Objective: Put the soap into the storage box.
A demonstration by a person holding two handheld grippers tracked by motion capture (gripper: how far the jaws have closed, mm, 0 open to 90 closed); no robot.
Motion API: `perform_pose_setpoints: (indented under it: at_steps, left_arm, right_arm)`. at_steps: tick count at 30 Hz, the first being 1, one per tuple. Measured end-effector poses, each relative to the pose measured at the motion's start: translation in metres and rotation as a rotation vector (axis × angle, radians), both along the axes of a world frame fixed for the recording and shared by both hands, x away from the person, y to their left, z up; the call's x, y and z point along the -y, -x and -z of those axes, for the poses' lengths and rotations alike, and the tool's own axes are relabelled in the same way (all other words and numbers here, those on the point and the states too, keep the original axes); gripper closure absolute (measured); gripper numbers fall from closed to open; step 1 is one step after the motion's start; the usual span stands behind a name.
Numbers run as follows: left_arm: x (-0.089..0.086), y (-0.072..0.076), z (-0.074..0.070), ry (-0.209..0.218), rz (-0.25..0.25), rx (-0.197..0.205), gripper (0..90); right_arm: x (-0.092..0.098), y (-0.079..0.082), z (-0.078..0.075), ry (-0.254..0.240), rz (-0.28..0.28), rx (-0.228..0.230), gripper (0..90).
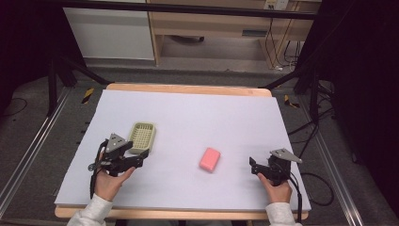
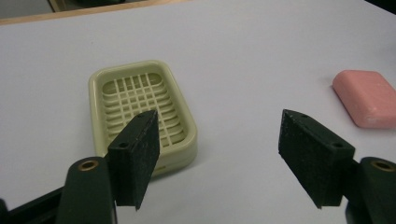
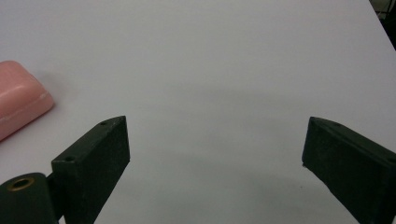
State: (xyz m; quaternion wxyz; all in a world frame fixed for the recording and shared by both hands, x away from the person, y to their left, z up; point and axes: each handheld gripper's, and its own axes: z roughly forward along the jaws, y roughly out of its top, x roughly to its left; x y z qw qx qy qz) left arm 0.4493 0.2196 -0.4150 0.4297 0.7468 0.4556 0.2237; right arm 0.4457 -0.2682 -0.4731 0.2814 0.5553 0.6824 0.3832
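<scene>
Soap point(image 1: 210, 159) is lying pink on the worktop point(image 1: 197, 117) between my hands while I am holding my left gripper point(image 1: 141, 156) empty, jaws apart, beside the soap dish point(image 1: 142, 137), and my right gripper point(image 1: 254, 166) wide and empty, ready to fetch it.

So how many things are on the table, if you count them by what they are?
Soap dish, pale green: 1
Soap bar, pink: 1
Claws, one in each hand, left claw and right claw: 2
Total: 4
</scene>
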Motion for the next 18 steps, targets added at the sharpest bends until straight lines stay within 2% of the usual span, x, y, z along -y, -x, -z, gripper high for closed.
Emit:
perform_pose_setpoints:
  at_steps: [9, 18]
  left_arm:
    - [0.017, -0.007, -0.002, -0.016, 0.027, -0.006, 28.4]
    - [0.038, -0.013, -0.007, -0.012, 0.056, 0.001, 27.7]
  right_arm:
    - [0.001, 0.000, -0.001, -0.002, 0.005, 0.001, 8.2]
    - [0.000, -0.001, -0.001, 0.002, 0.004, 0.003, 8.6]
